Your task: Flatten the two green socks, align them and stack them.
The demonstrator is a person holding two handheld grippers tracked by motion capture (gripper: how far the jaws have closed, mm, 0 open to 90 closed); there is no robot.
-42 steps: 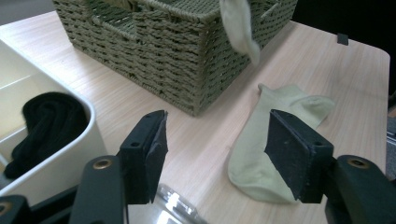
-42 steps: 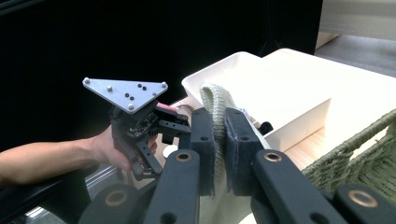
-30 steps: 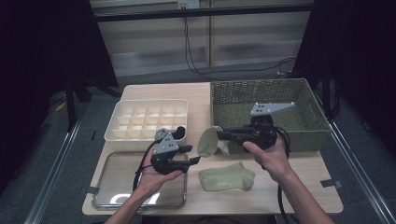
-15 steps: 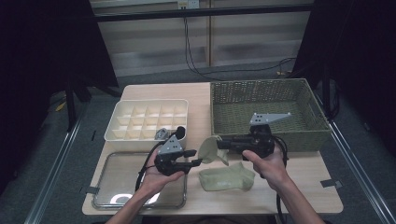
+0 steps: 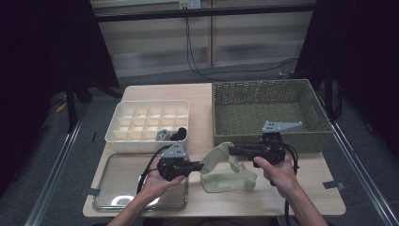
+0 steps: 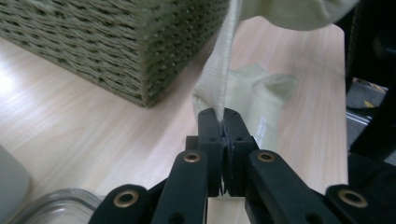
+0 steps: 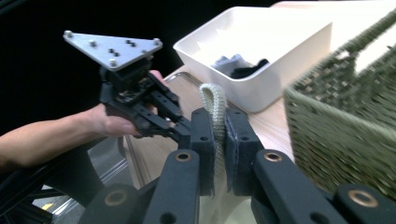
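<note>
Two tools stretch one pale sock above the worktop's near edge.

Left tool (image 5: 200, 165) is clamped on one edge of the lifted sock (image 5: 217, 156), right tool (image 5: 231, 150) on its ribbed cuff; a second sock (image 5: 228, 180) lies flat beneath, the wicker basket (image 5: 268, 123) and white divided tray (image 5: 149, 120) behind. Each bite looks thin: pulling apart could tear fabric free, dropping it short of the basket.

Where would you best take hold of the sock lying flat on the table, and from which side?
Grip the flat sock's cuff edge at its left end, coming from the left with the left tool: that end lies nearest it and presents a thin edge.
</note>
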